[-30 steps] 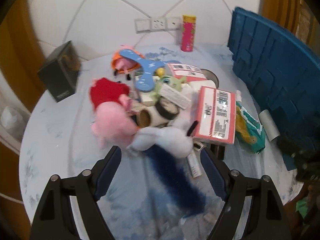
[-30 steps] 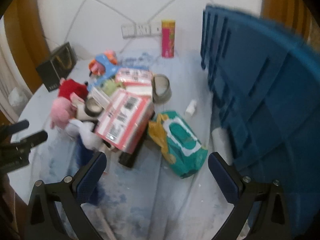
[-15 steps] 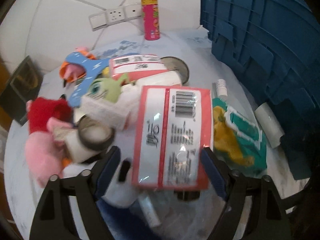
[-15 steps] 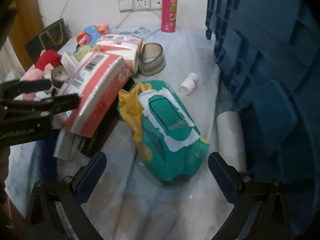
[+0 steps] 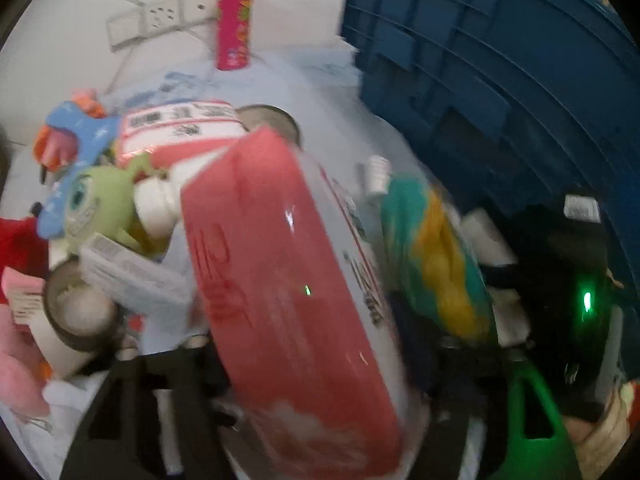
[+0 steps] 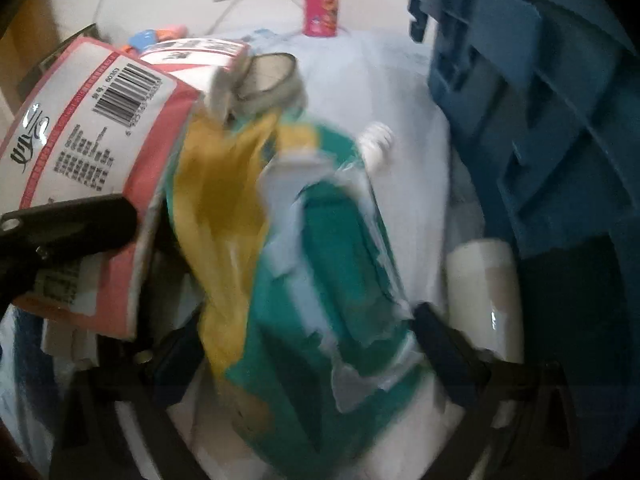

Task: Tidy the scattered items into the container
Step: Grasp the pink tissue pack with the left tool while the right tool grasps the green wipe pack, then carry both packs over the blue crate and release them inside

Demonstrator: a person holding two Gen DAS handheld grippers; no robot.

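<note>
A red and white tissue pack [image 5: 288, 280] stands tipped on its edge between the fingers of my left gripper [image 5: 304, 352]. Those jaws are closing, and in the right wrist view one black finger [image 6: 80, 220] presses on the pack's printed face [image 6: 92, 132]. My right gripper [image 6: 308, 340] is closing on a green and yellow wet wipes pack [image 6: 320, 280], with both blue pads against its sides. The same wipes pack [image 5: 436, 256] shows just right of the tissue pack. The blue crate [image 6: 540, 120] stands close on the right.
Behind lie a second tissue pack [image 5: 180, 128], a green plush [image 5: 96, 204], a tape roll [image 6: 268, 80], a small white bottle [image 6: 376, 144] and a white roll [image 6: 484, 292] beside the crate. A pink can [image 5: 234, 24] stands at the wall.
Both grippers came down onto the pile and their jaws narrowed. The left took the tissue pack, which tipped up on edge; the right closed around the wet wipes pack.
</note>
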